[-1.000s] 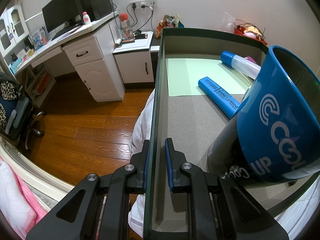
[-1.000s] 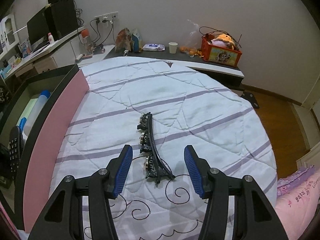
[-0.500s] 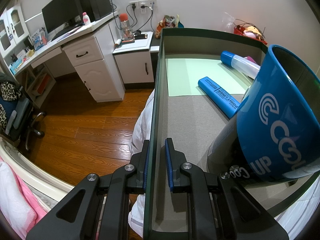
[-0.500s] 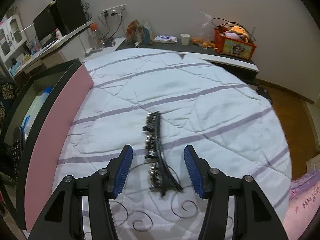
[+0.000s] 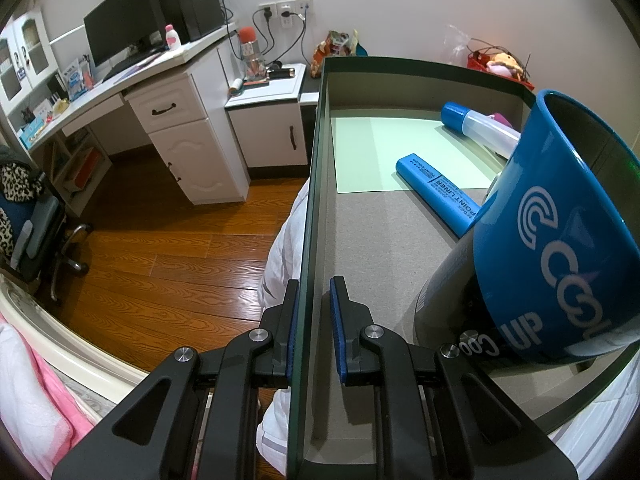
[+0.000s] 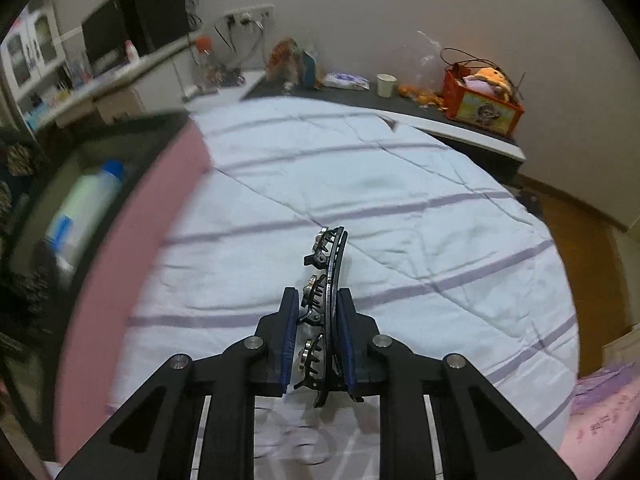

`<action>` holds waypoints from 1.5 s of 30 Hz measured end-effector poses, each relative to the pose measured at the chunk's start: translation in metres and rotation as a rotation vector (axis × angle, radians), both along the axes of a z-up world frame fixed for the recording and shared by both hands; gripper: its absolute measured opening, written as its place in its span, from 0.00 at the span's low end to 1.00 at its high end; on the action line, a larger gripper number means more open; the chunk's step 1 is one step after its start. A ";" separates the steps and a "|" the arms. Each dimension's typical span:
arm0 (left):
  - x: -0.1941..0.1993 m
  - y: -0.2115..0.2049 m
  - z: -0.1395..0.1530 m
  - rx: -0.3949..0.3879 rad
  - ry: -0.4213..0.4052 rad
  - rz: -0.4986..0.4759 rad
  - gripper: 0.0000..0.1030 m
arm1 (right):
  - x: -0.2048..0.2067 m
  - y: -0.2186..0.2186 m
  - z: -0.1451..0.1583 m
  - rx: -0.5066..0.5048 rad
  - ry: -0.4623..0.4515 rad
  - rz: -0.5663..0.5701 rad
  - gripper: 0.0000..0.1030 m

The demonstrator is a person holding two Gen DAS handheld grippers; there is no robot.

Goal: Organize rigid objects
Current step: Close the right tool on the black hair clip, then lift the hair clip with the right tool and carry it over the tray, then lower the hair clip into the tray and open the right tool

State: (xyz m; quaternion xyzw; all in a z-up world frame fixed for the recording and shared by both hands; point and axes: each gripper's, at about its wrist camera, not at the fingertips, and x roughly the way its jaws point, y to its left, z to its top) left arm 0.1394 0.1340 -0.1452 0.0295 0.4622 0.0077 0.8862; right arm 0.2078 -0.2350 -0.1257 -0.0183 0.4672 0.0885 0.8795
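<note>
Two tongs (image 5: 313,330) (image 6: 318,344) clamped | box wall (image 5: 306,240) | hair clip (image 6: 326,300)

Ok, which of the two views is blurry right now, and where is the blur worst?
Left wrist view: sharp throughout, mug lettering readable, only fisheye bending of the box wall. Right wrist view: motion-smeared, worst at the left edge over the box and bottle; the hair clip in the right hand-held gripper stays fairly crisp.
</note>
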 end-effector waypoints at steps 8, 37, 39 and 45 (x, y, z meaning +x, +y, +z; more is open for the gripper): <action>0.000 0.001 0.000 -0.002 -0.001 0.001 0.12 | -0.008 0.051 0.057 0.181 -0.095 0.138 0.19; 0.000 0.000 0.000 0.002 -0.002 0.002 0.12 | 0.055 0.192 0.012 0.158 0.141 0.371 0.20; 0.000 0.000 0.001 0.002 -0.003 0.003 0.12 | 0.051 0.189 0.016 0.160 0.126 0.369 0.20; 0.000 -0.001 0.001 0.001 -0.003 0.002 0.12 | 0.032 0.175 0.039 0.177 0.047 0.365 0.46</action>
